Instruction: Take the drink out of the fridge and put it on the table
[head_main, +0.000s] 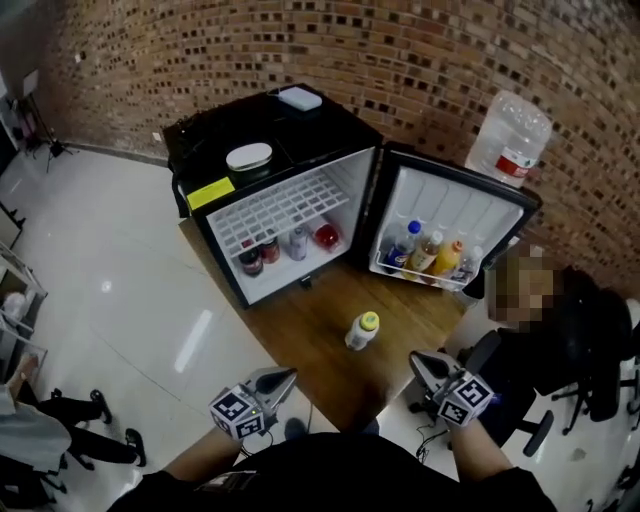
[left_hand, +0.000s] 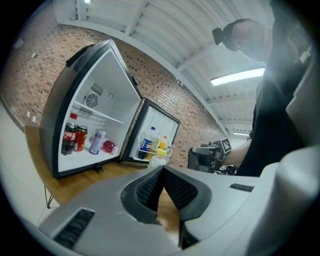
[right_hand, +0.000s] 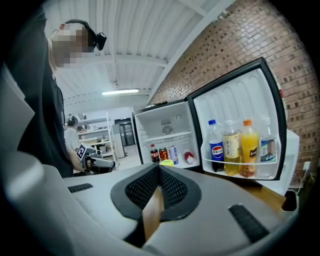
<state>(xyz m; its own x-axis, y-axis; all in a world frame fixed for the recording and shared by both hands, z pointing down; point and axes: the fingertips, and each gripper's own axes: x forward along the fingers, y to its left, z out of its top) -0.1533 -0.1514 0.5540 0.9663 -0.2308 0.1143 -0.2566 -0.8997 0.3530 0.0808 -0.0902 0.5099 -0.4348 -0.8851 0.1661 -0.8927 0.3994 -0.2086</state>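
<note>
Your left gripper and right gripper sit low at near edge of table. Both have jaws pressed together, nothing between them. Yellow-capped bottle stands upright on table, ahead and between your grippers, apart from both, right one somewhat nearer. Open fridge stands beyond it. Judgement: drink looks already placed, no grasp pending.
</note>
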